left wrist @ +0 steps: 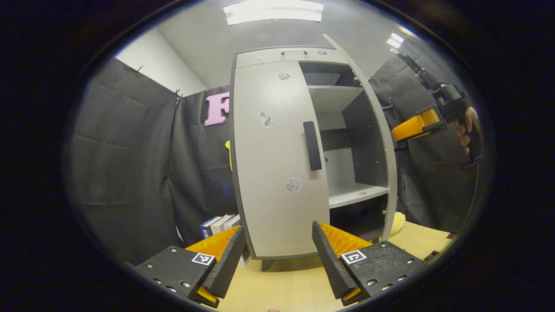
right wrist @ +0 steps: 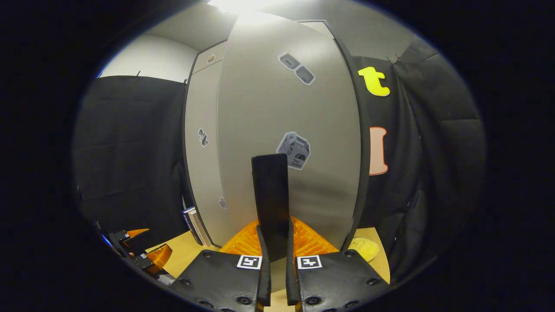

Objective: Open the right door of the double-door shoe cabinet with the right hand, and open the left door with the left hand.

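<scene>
In the right gripper view the right gripper (right wrist: pixel 275 277) has its fingers pressed on either side of the right door's handle (right wrist: pixel 271 199), whose lower end is hidden between them. The right door (right wrist: pixel 299 112) stands swung out, its stickers too small to make out. In the left gripper view the left gripper (left wrist: pixel 277 260) hangs with fingers spread wide and holding nothing, just before the closed left door (left wrist: pixel 273 173) and its handle (left wrist: pixel 312 145). The shoe cabinet (left wrist: pixel 286 56) stands on the wooden surface (left wrist: pixel 282 286); behind the open door its shelves (left wrist: pixel 355 193) look bare. Books (left wrist: pixel 219 224) lean beside the cabinet, partly cut off by the left fingers. A yellow thing (right wrist: pixel 366 248) lies by the cabinet's right foot, half hidden.
</scene>
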Available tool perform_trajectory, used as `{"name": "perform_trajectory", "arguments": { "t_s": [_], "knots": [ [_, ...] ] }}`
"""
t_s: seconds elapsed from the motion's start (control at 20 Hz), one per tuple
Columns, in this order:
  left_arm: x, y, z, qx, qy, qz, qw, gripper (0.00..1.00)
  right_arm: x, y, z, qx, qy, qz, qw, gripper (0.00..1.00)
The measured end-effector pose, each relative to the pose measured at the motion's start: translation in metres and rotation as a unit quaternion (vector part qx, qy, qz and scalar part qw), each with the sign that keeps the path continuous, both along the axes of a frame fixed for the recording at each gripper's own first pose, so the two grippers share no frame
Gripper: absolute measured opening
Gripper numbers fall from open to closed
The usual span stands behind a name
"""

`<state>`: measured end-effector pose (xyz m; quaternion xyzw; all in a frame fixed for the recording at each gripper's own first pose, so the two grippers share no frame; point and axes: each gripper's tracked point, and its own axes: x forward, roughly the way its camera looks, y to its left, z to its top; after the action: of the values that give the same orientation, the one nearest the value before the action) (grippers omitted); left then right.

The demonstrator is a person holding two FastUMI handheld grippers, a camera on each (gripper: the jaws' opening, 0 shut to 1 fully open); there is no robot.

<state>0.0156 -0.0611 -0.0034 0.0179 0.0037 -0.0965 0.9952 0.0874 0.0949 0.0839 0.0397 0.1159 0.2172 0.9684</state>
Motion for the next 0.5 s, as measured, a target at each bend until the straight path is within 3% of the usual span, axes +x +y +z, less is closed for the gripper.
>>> {"name": "perform_trajectory", "arguments": {
  "t_s": [0.5],
  "knots": [
    [0.002,-0.061,0.003,0.0,0.0,-0.049,0.999,0.9,-0.005,-0.021,0.002,-0.012,-0.03,-0.01,0.999,0.15]
  ]
}}
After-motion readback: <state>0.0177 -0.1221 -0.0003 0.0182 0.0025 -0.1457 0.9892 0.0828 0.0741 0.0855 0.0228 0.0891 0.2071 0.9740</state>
